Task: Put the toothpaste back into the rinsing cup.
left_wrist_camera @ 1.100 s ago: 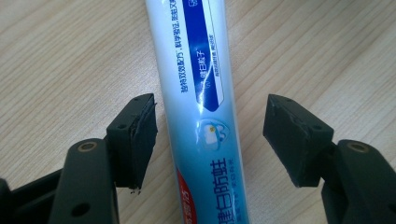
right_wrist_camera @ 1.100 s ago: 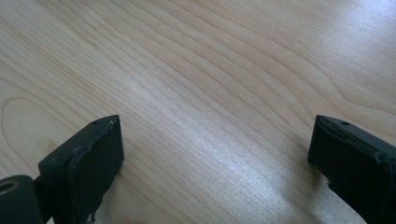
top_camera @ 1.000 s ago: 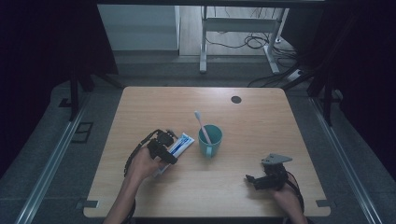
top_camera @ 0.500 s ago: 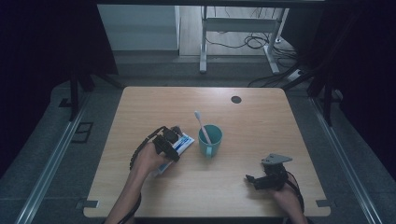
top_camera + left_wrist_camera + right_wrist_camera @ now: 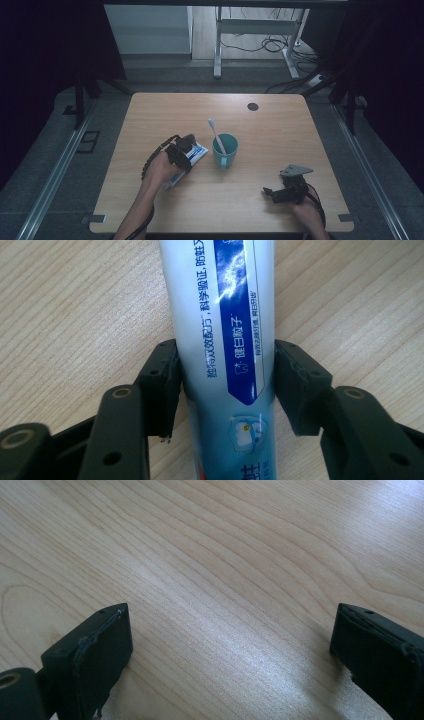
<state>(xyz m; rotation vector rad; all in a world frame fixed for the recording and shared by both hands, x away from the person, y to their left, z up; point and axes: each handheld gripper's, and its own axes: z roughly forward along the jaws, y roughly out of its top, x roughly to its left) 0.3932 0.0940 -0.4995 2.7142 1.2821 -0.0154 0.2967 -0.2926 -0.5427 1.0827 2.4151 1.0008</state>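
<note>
Since the earlier frame the left gripper (image 5: 186, 150) has shifted slightly toward 1 o'clock along the toothpaste tube (image 5: 192, 155), and its jaws have just been closing, with the tube between them.

Left gripper view: the tube (image 5: 225, 340) lies flat on the tabletop (image 5: 75, 300), running from 6 toward 12 o'clock between the two black jaws. Jaw at 3 o'clock meets the tube's edge; jaw at 9 o'clock sits right against the other edge, a thin dark line between them. Cannot tell whether the pads press yet. Tube not visibly squeezed.

High view: the tube sits left of tabletop centre, at 9 o'clock from the teal mug (image 5: 225, 148) and just beside it. A white toothbrush (image 5: 216, 133) stands in the mug, leaning toward 11 o'clock. Small dark round spot (image 5: 253, 106) on the tabletop (image 5: 280, 130) at 1 o'clock from the mug, well apart.

Right gripper (image 5: 270, 192) rests low over the tabletop near the front edge, at 4 o'clock from the mug, well apart. Right gripper view: jaws spread wide, bare wood (image 5: 225, 555) between them.
</note>
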